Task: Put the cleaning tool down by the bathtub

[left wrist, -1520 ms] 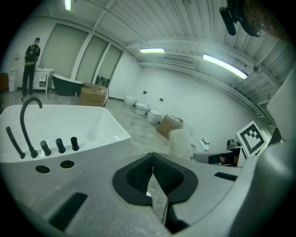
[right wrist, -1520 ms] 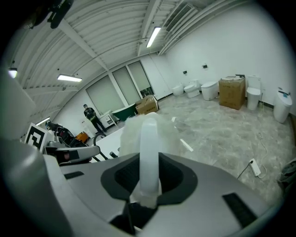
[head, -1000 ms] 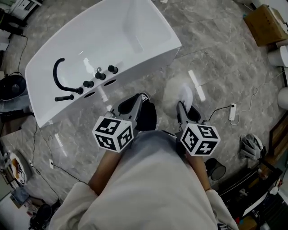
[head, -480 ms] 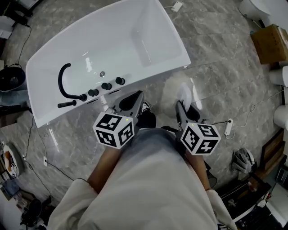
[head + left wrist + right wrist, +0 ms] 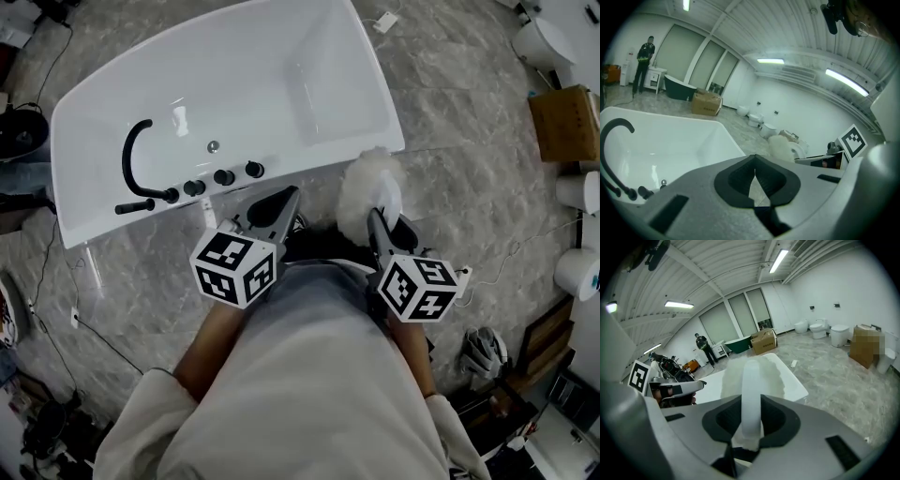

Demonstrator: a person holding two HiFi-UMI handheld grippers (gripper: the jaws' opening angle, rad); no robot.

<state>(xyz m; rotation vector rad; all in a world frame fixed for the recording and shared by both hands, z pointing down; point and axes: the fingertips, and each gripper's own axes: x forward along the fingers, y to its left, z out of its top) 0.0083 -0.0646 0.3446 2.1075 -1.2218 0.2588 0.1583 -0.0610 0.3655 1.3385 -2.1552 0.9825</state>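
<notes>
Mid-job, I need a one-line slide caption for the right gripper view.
Right gripper clamped on the handle of a fluffy white cleaning tool, with the glossy white bathtub behind it.

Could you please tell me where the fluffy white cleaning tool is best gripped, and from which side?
Grip the cleaning tool by its narrow white handle, coming from behind, away from the fluffy head, as the right gripper does: the handle fits between the fingers, while the head is wide and soft.
</notes>
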